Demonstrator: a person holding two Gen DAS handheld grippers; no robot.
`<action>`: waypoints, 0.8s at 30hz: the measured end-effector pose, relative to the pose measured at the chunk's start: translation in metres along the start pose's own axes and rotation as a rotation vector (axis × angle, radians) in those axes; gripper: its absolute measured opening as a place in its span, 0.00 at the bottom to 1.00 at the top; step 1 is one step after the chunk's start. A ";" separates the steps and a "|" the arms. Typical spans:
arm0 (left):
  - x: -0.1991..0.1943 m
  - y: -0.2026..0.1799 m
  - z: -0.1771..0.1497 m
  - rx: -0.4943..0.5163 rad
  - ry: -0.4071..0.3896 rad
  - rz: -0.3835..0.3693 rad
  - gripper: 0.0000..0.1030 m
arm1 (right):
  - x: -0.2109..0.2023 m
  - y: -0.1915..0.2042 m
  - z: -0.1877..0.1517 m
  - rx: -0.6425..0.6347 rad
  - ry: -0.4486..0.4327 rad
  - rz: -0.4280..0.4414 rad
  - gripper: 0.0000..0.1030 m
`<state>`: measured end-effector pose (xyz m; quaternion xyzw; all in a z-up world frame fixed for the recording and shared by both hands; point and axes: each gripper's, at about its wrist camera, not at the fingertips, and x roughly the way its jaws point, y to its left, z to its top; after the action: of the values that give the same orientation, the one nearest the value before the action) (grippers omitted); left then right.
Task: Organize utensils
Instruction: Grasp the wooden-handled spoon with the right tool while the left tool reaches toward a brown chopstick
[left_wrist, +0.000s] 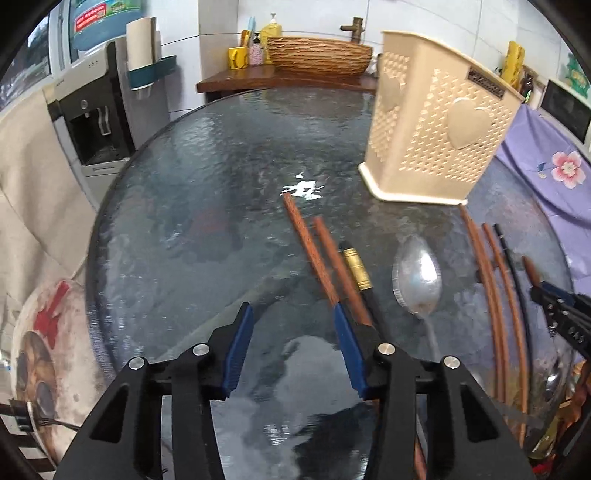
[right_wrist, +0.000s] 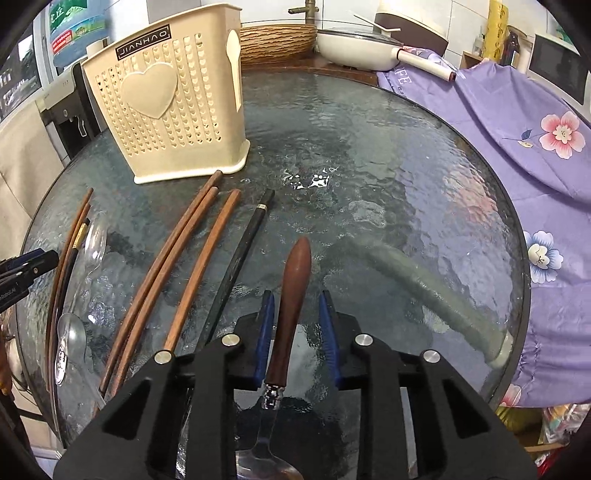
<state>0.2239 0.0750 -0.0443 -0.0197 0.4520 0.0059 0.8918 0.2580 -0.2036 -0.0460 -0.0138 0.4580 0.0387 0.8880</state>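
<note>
On the round glass table (left_wrist: 207, 206) stands a cream perforated utensil holder (left_wrist: 436, 122) (right_wrist: 166, 110). My left gripper (left_wrist: 292, 307) is open and low over the glass, with nothing between its pads. Its right fingertip overlaps one of two brown chopsticks (left_wrist: 306, 240), beside a black chopstick with a gold band (left_wrist: 356, 267) and a metal spoon (left_wrist: 419, 277). My right gripper (right_wrist: 296, 293) straddles the wooden handle (right_wrist: 295, 266) of a spoon lying on the table. A gap shows on the handle's right side. Further brown chopsticks (right_wrist: 173, 251) and a black one (right_wrist: 243, 251) lie to its left.
A purple floral cloth (right_wrist: 517, 122) covers the table's right side. A wicker basket (left_wrist: 317, 55) and a white pan (right_wrist: 354, 48) sit on the counter behind. A water dispenser (left_wrist: 92, 122) stands at the left. More spoons (right_wrist: 70, 339) lie near the table's left edge.
</note>
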 end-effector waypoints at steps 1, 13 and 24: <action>0.001 0.002 0.000 0.003 0.006 0.007 0.43 | 0.000 0.001 0.000 -0.003 0.003 -0.003 0.24; 0.008 -0.003 0.017 -0.013 0.014 -0.027 0.43 | 0.006 0.006 0.010 -0.001 0.023 -0.009 0.15; 0.029 -0.011 0.038 0.024 0.042 0.036 0.34 | 0.014 0.010 0.021 -0.034 0.025 -0.012 0.14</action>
<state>0.2718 0.0655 -0.0445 -0.0010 0.4710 0.0159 0.8820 0.2822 -0.1912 -0.0452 -0.0321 0.4682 0.0412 0.8821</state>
